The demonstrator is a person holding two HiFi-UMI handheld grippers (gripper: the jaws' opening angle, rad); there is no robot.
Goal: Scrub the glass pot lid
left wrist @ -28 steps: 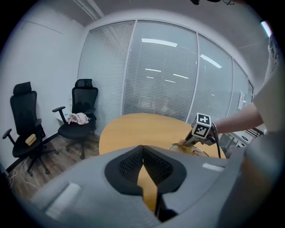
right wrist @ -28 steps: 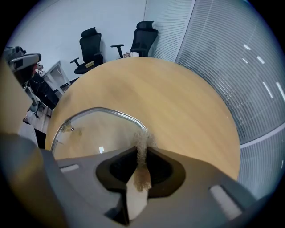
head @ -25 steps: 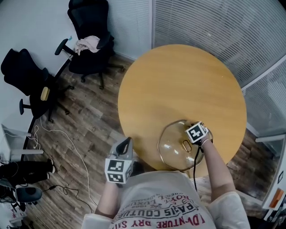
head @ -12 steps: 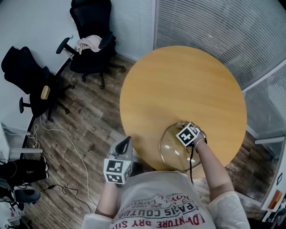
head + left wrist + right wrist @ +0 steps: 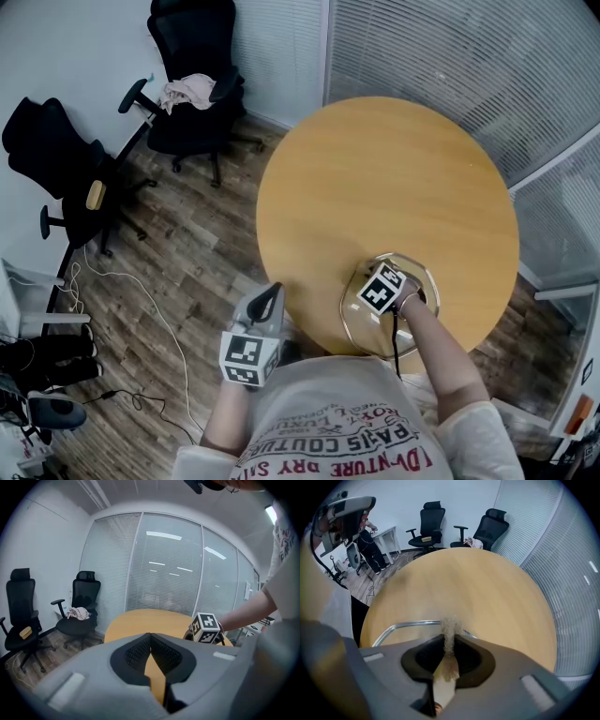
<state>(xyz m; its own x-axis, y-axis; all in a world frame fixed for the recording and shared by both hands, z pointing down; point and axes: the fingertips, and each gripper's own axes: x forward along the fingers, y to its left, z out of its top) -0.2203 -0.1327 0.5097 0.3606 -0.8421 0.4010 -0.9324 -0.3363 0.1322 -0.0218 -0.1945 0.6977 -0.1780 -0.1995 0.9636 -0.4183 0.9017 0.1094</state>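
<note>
The glass pot lid lies flat on the round wooden table, near its front edge. My right gripper rests over the lid, its marker cube hiding the handle. It is shut on a tan scrub pad, which sticks out between the jaws, with the lid's metal rim just ahead of it. My left gripper hangs off the table's left edge over the floor, shut with nothing in it. From there the right gripper's cube shows at the table's edge.
Two black office chairs stand on the wood floor to the left, one with a cloth on its seat. Cables trail across the floor. Glass partitions with blinds run behind the table.
My right gripper has slid leftward across the lid with the pad. The lid has shifted slightly on the table. The left gripper has stayed where it was.
</note>
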